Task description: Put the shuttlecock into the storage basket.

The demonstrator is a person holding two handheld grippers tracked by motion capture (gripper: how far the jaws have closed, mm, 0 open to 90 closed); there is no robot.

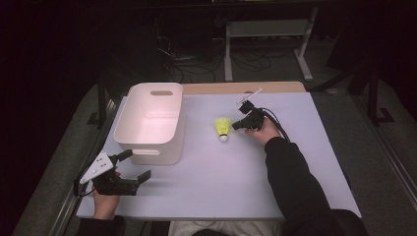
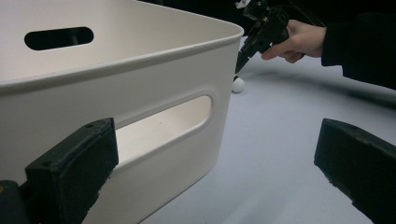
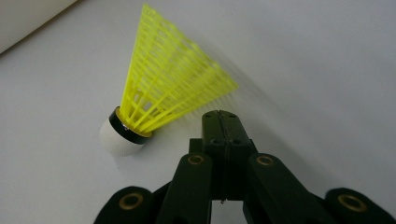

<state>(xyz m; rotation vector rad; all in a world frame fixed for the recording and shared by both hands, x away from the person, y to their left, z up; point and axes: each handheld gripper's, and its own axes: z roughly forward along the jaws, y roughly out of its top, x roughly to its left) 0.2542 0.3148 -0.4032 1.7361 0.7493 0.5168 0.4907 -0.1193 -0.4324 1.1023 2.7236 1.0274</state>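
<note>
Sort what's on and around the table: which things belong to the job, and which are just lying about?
In the job:
yellow shuttlecock, lying beside the shut right gripper
white bin, next to the open left gripper

Lying about:
metal stand behind the table
cables on the floor

A pale lilac worktop (image 1: 206,172) fills the middle of the high view, with a strip of bare wood (image 1: 236,87) along its far edge. Grey carpet (image 1: 373,162) lies on both sides. Beyond, the room is dark; a white metal frame (image 1: 268,37) stands on the floor, with black cables (image 1: 196,66) tangled beside it. Dark stand legs (image 1: 101,101) rise left and right (image 1: 374,93)
</note>
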